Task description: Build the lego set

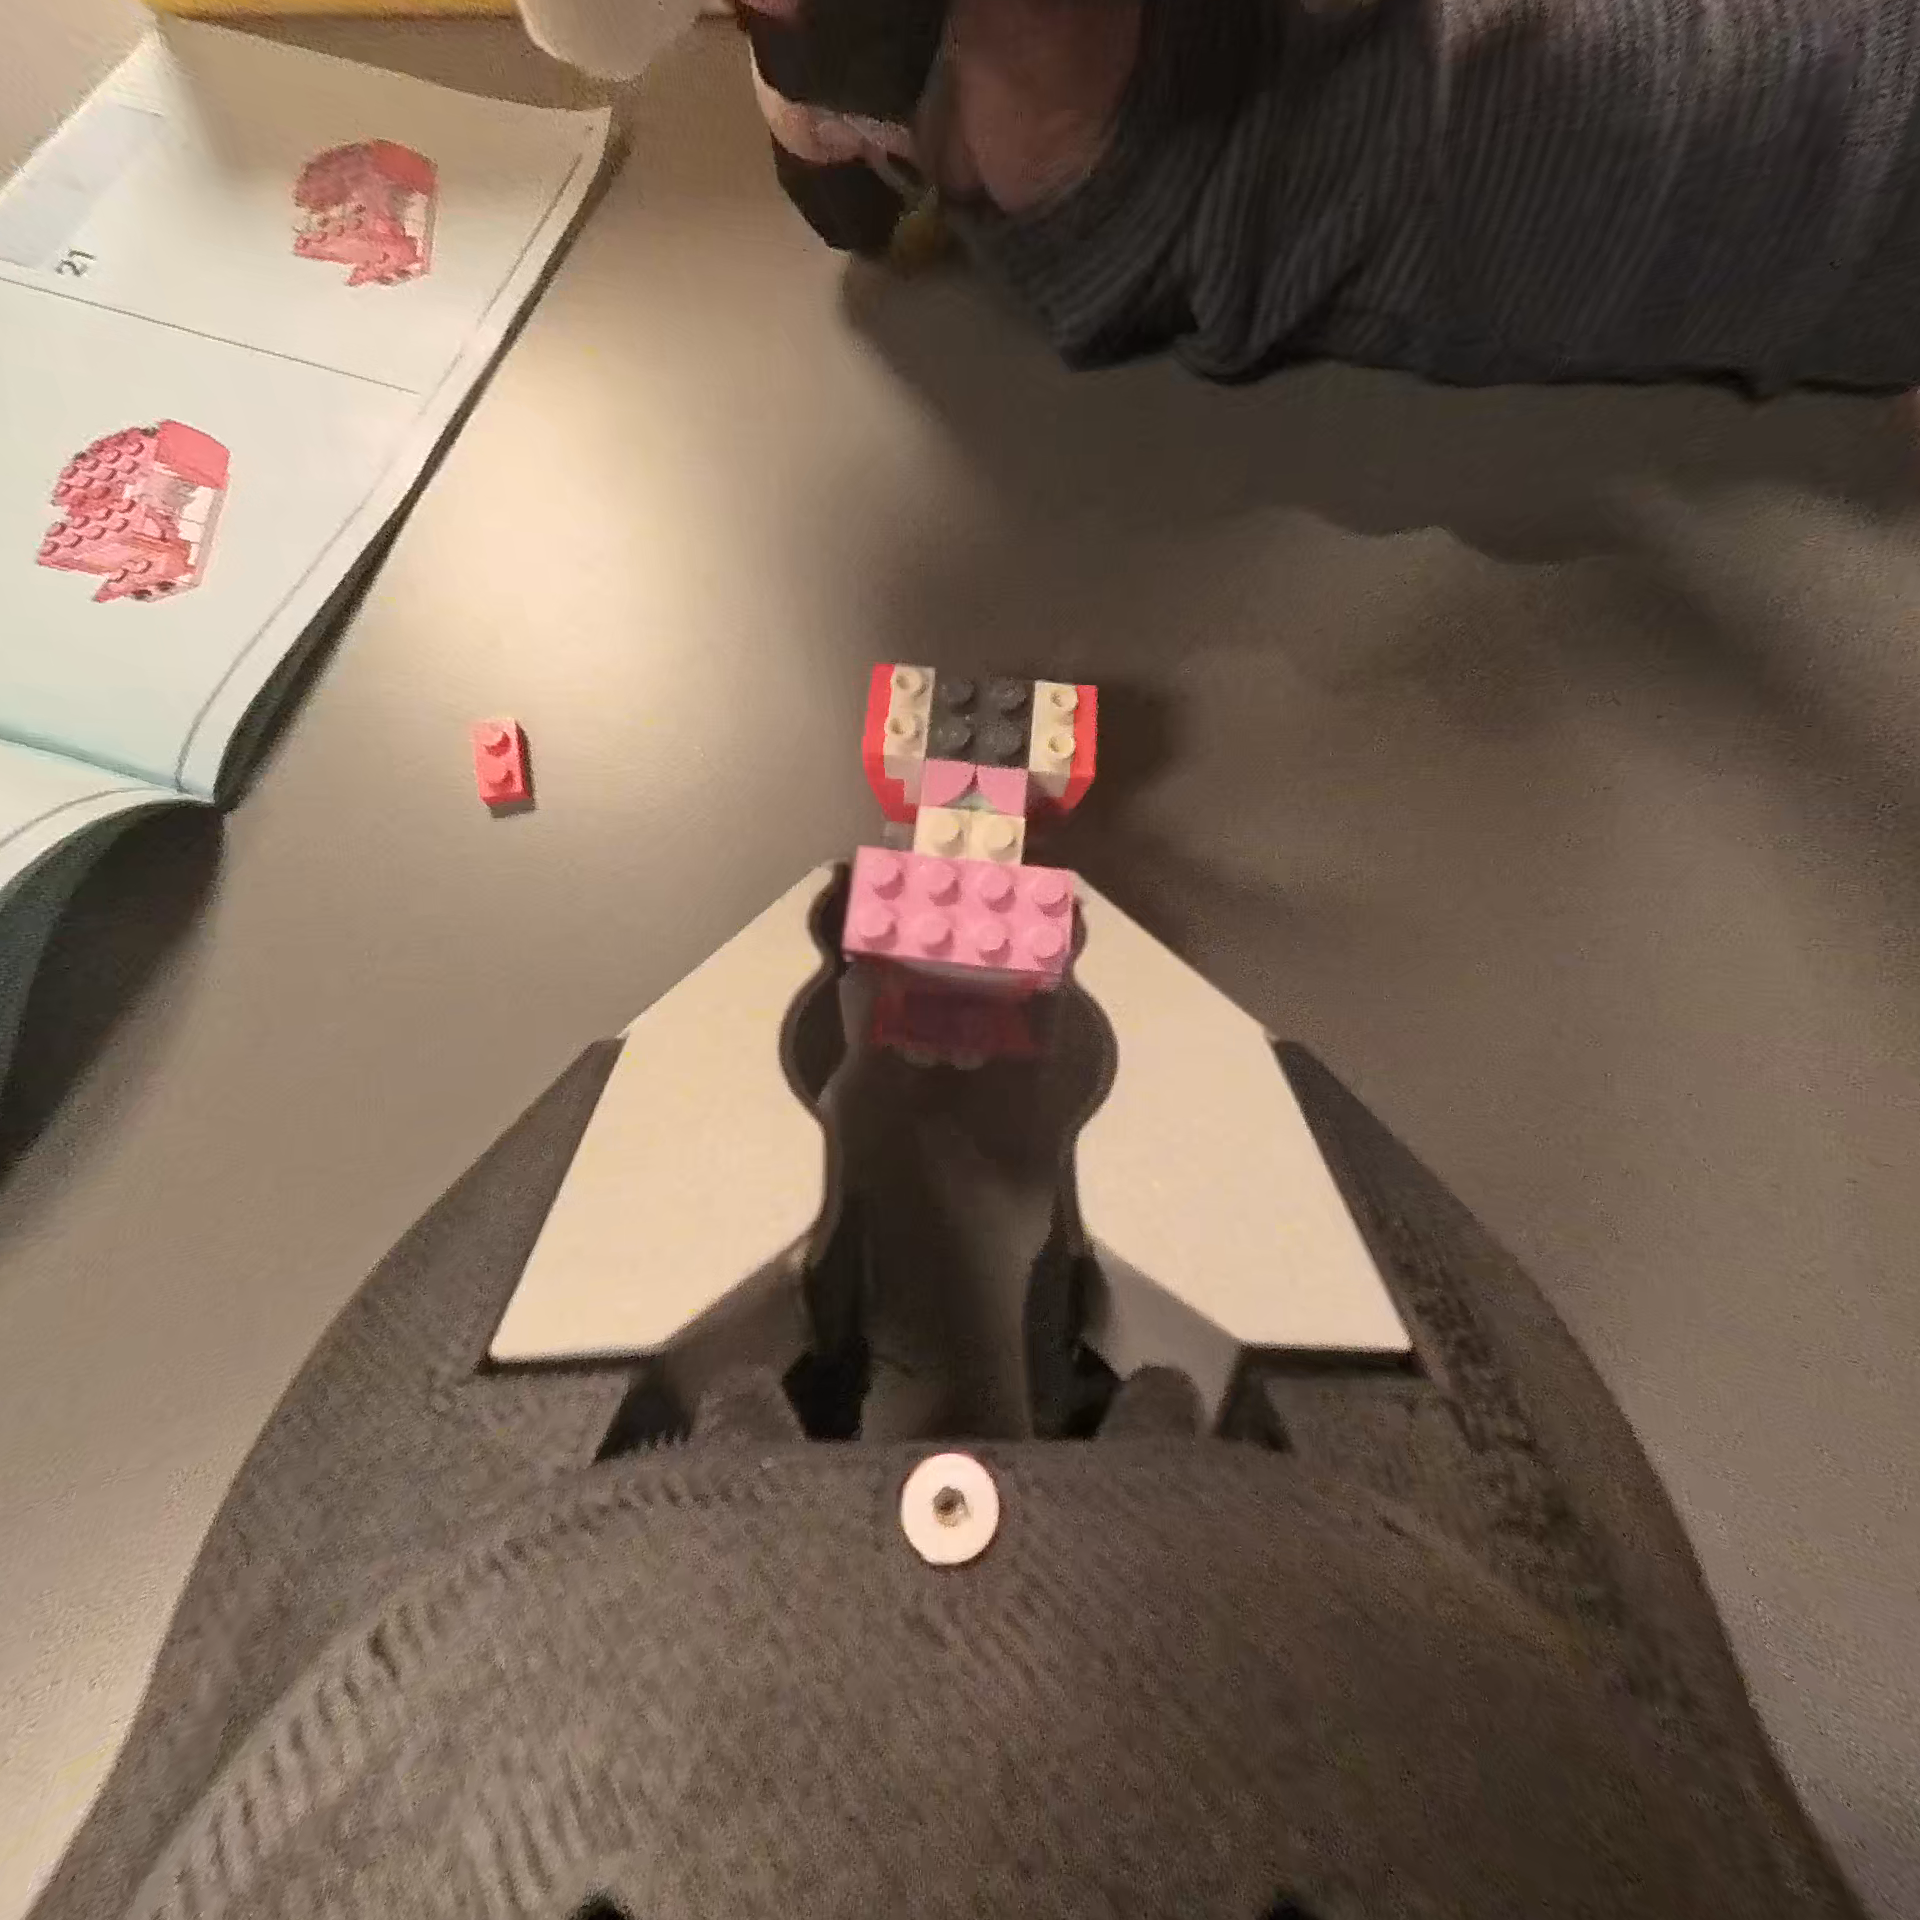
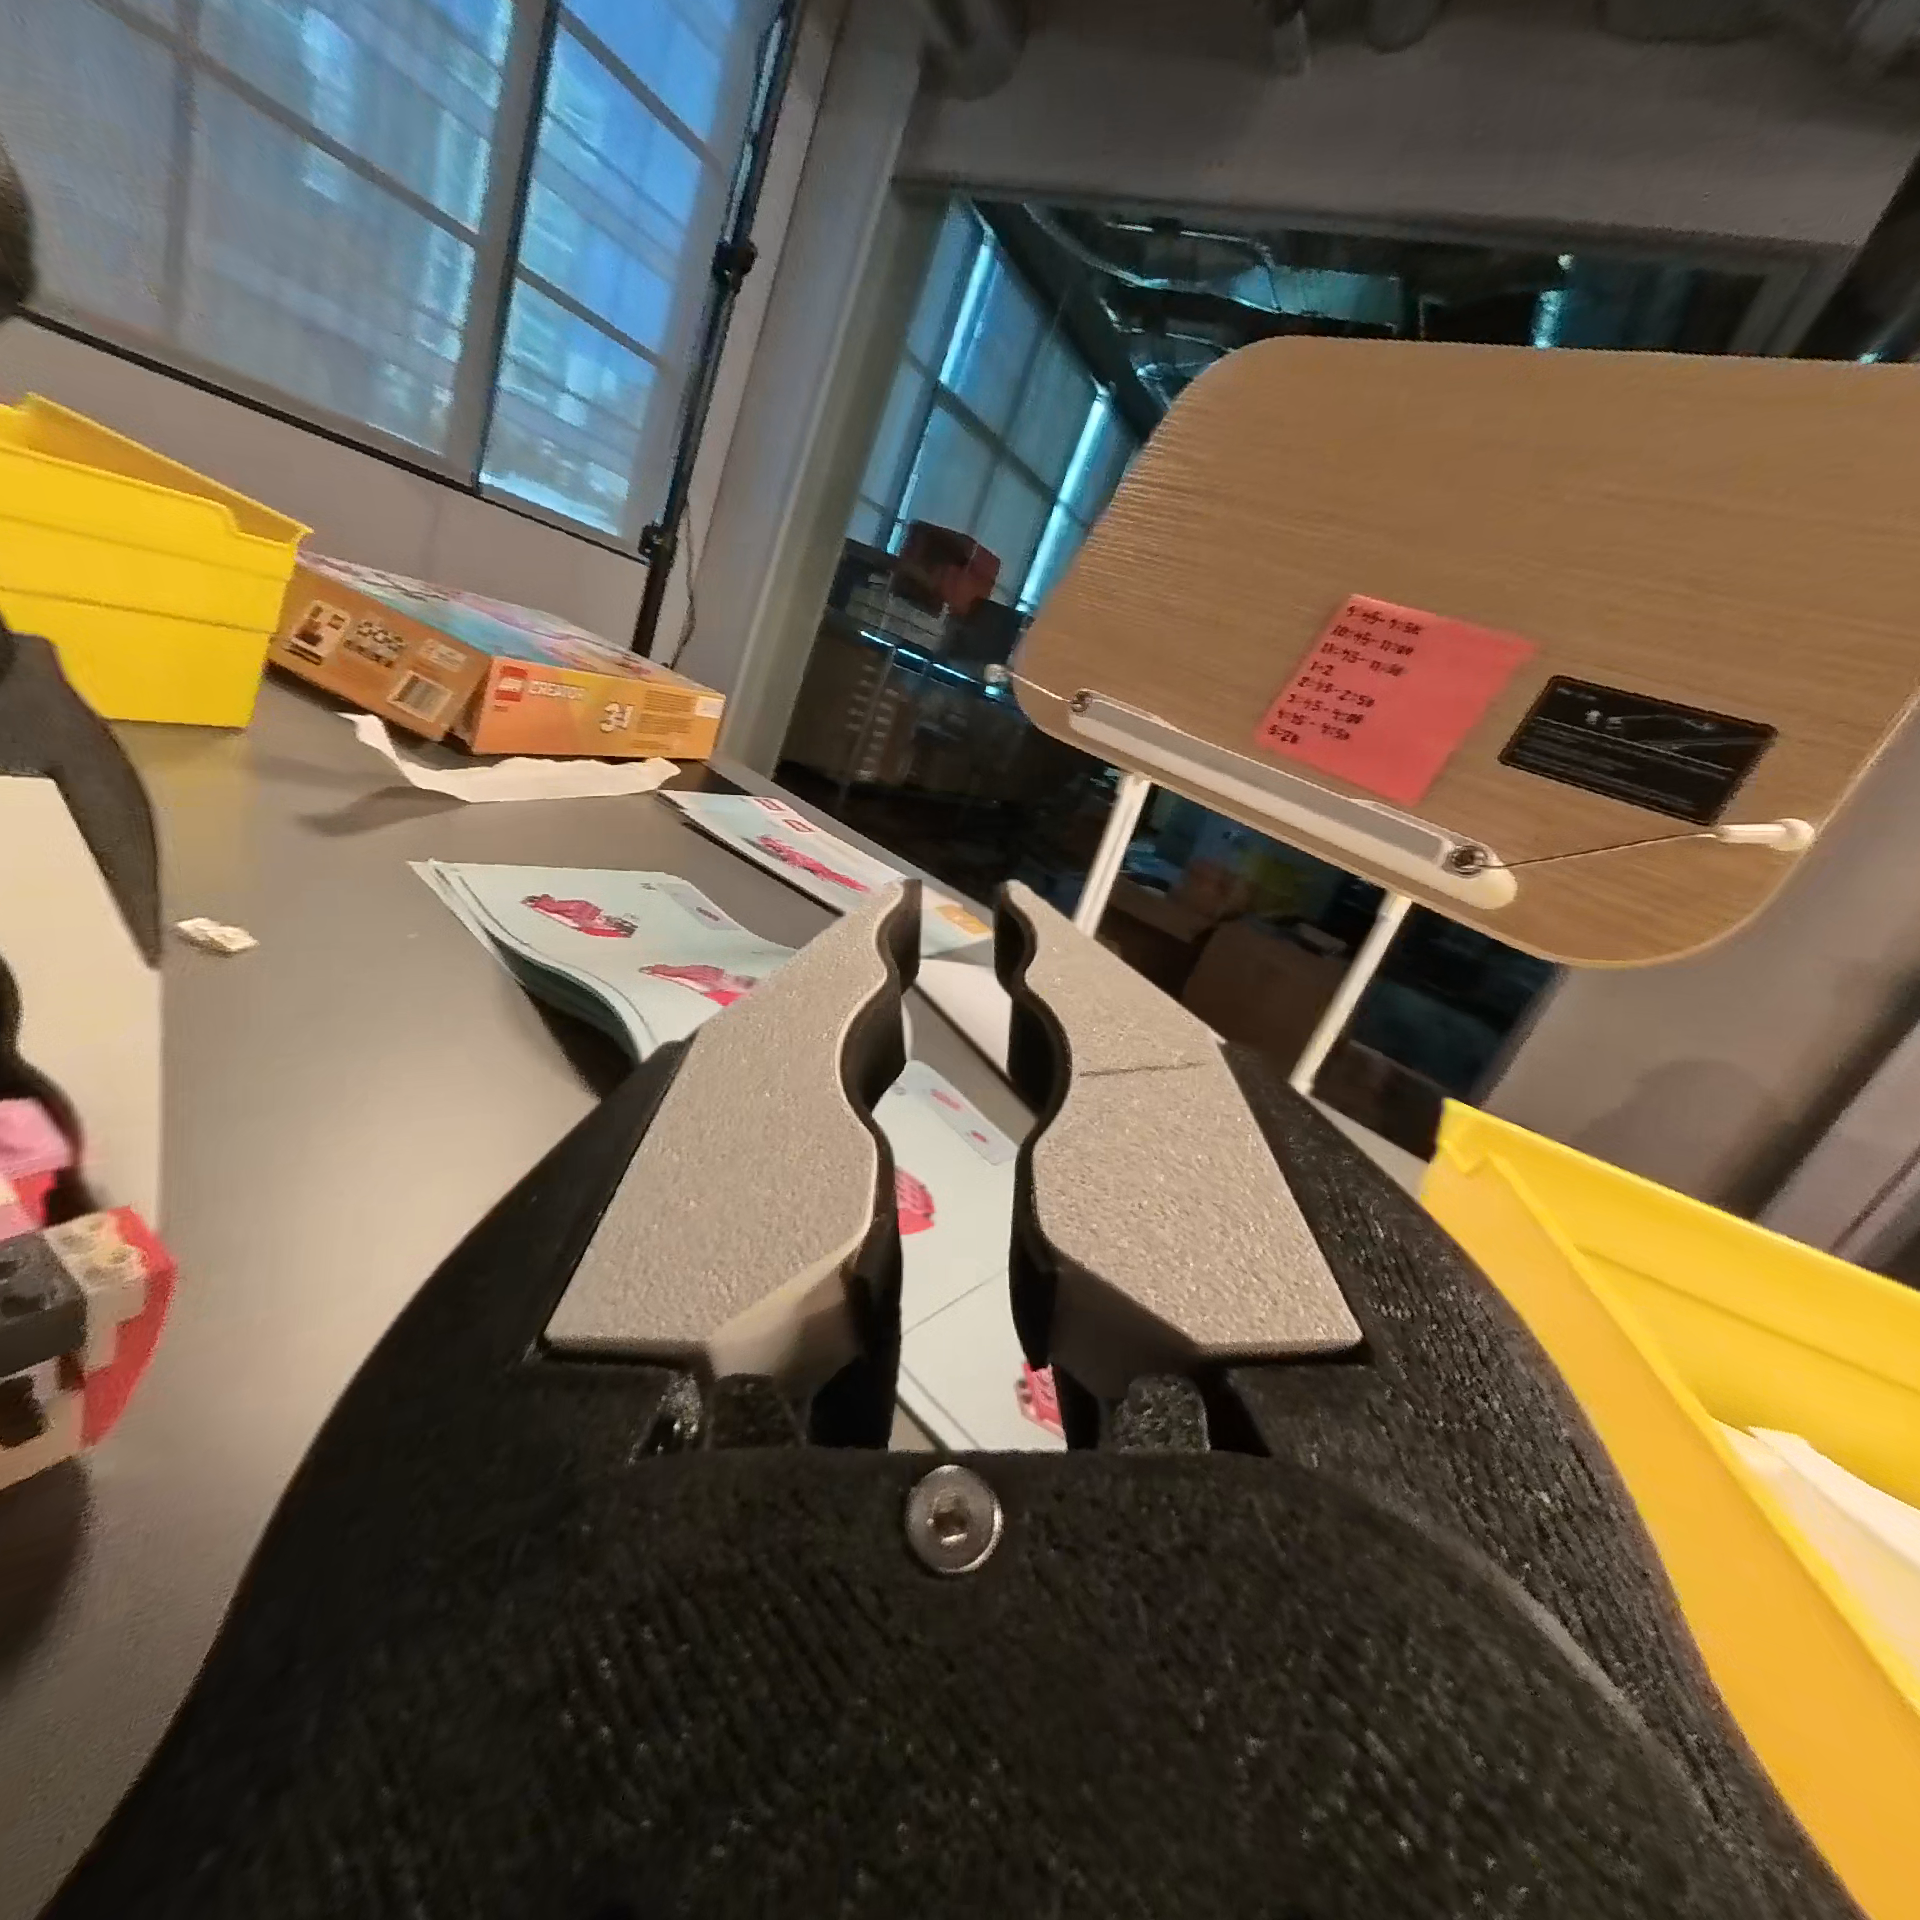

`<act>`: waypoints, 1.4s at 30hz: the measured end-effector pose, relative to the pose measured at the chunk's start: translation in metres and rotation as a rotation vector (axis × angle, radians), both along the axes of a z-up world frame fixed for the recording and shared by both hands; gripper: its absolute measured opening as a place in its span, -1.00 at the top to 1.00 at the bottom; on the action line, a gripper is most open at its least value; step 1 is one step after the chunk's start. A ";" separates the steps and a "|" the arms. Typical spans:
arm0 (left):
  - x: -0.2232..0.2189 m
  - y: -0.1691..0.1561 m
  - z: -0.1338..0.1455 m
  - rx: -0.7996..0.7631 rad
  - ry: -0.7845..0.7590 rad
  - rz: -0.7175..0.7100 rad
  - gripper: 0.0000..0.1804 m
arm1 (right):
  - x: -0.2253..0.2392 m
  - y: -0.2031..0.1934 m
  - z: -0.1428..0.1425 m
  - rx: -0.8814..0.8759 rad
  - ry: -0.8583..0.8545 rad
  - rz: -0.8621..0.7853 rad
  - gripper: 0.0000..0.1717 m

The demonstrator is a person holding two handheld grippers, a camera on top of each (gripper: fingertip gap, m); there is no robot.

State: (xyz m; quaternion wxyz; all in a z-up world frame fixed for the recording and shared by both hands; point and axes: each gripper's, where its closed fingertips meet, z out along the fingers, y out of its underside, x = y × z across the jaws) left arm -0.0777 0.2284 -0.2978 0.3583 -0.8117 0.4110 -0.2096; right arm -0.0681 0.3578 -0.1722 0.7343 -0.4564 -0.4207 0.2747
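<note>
My left gripper [image 1: 958, 914] is shut on a small brick model [image 1: 982, 727] of red, cream, black and pink bricks. Its white fingers [image 1: 727, 1091] press on the two ends of the model's pink eight-stud brick [image 1: 956, 920]. The model also shows at the left edge of the right wrist view [image 2: 94, 1309], with part of the left gripper above it. A loose red two-stud brick [image 1: 501, 762] lies on the grey table [image 1: 675, 520] to the model's left. My right gripper [image 2: 958, 914] is open by a narrow gap, holds nothing, and is raised over an open instruction booklet [image 2: 582, 935].
The instruction booklet [image 1: 208, 416] lies at the left. A person's sleeve [image 1: 1455, 187] rests on the table at the far right. Yellow bins stand at the right [image 2: 1662, 1403] and far left [image 2: 125, 582]. A toy box [image 2: 499, 675] lies behind, and a wooden book stand [image 2: 1507, 623] is at the right. Spacing between my two grippers at the tips: around 20 centimetres.
</note>
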 end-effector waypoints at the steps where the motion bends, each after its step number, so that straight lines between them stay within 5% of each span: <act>1: 0.000 -0.001 0.000 0.007 0.003 -0.005 0.63 | -0.002 -0.003 -0.002 -0.011 -0.007 0.032 0.85; 8: -0.003 -0.017 0.000 0.004 0.001 -0.075 0.64 | -0.034 -0.052 -0.055 -0.140 -0.403 0.412 0.90; 16: -0.005 -0.020 0.000 0.007 0.002 -0.087 0.64 | -0.049 -0.056 -0.108 -0.519 -0.739 0.564 0.50; 42: -0.005 -0.020 0.000 -0.003 -0.007 -0.088 0.63 | -0.048 -0.062 -0.123 -0.490 -0.850 0.564 0.52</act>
